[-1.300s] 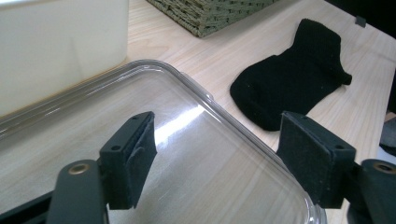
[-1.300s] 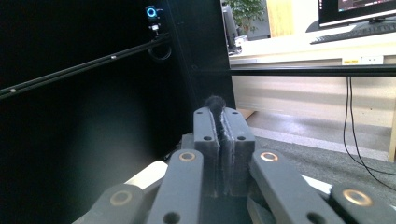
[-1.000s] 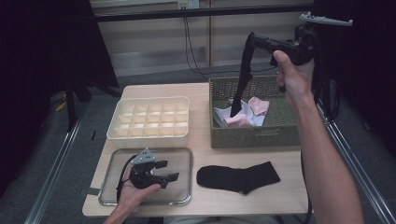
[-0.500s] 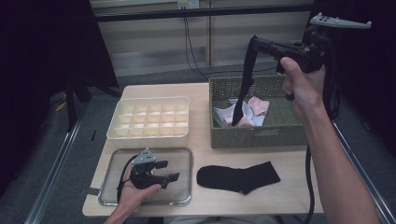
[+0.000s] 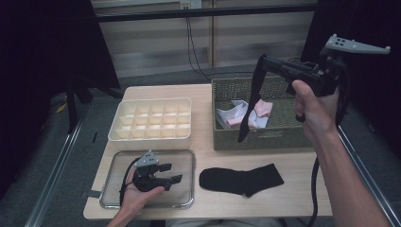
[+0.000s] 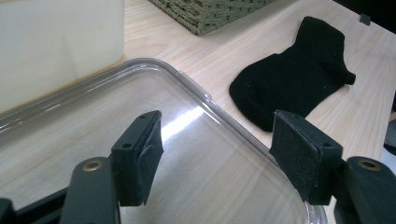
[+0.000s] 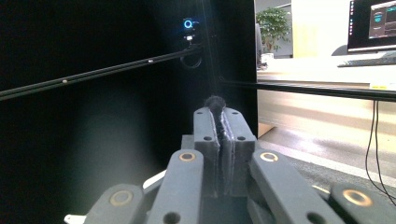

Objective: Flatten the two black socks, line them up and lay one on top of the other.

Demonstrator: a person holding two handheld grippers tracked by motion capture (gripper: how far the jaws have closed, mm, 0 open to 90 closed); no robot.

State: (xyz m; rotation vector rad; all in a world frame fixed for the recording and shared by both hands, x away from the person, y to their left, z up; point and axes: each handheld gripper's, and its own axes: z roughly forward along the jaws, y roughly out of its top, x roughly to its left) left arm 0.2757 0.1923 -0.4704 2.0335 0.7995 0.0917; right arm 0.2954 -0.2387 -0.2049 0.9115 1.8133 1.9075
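My right gripper is held high over the woven basket, shut on a black sock. That sock hangs straight down from it, past the basket's front wall. In the right gripper view its jaws are pressed together with a black tuft of sock between them. A second black sock lies flat on the table in front of the basket. My left gripper rests on the clear tray. Its jaws have just been closing a little. They still stand apart over the tray, with nothing between them.
A cream box with several compartments sits behind the tray at the left. Pink and white cloths lie inside the basket. In the left gripper view the flat sock lies just past the tray's rim. Metal rails run along both table sides.
My right hand has shifted right and nearer with the sock dangling from it. The left hand has stayed on the tray.
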